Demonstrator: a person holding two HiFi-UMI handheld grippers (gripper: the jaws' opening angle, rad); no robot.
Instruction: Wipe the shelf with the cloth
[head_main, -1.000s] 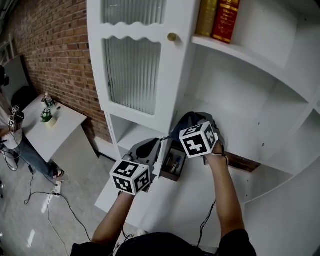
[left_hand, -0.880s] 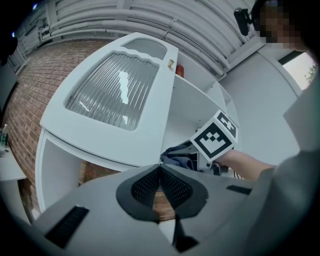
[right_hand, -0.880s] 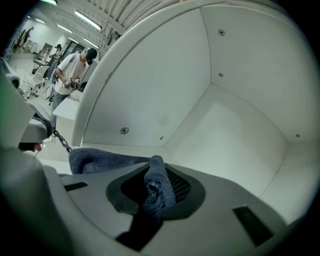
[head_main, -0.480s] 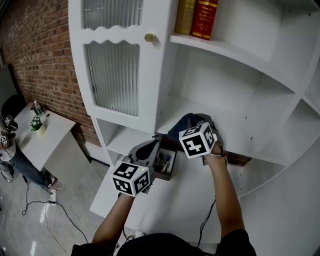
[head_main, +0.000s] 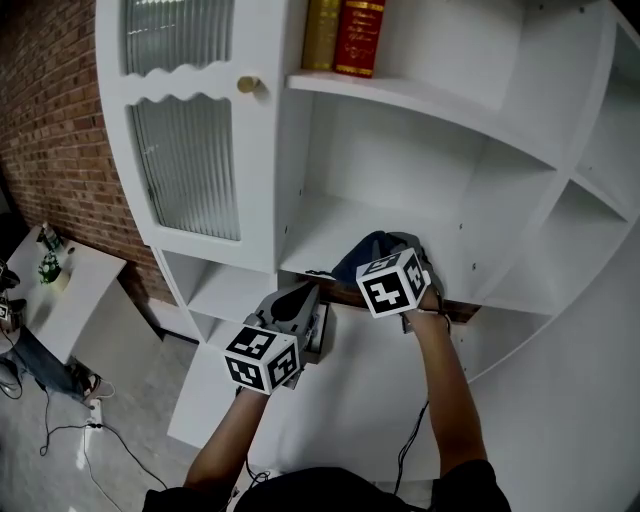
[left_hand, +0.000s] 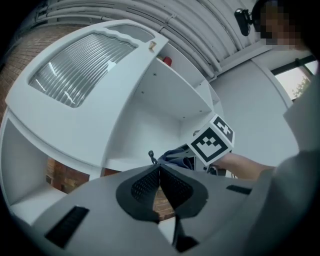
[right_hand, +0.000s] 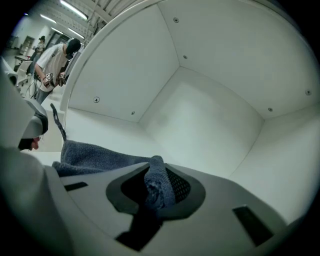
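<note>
A dark blue-grey cloth (head_main: 362, 252) lies on the front part of the white shelf board (head_main: 330, 230), and my right gripper (head_main: 405, 258) is shut on a fold of it. In the right gripper view the cloth (right_hand: 100, 156) spreads left over the shelf board (right_hand: 120, 132) and a pinched ridge stands between the jaws of the right gripper (right_hand: 156, 186). My left gripper (head_main: 297, 297) hangs just below and left of the shelf's front edge, shut with nothing in it. The left gripper (left_hand: 159, 172) jaws meet at their tips, and the cloth (left_hand: 175, 156) shows beyond them.
The white bookcase has a ribbed glass door (head_main: 185, 165) with a brass knob (head_main: 246, 85) at the left, and books (head_main: 345, 35) on the board above. A wooden strip (head_main: 450, 312) runs under the shelf's front edge. A small white table (head_main: 60, 300) stands far below left.
The head view has swung so the bookcase sits further left in frame. Both grippers keep about the same place at the shelf's front edge, the right one still on the cloth.
</note>
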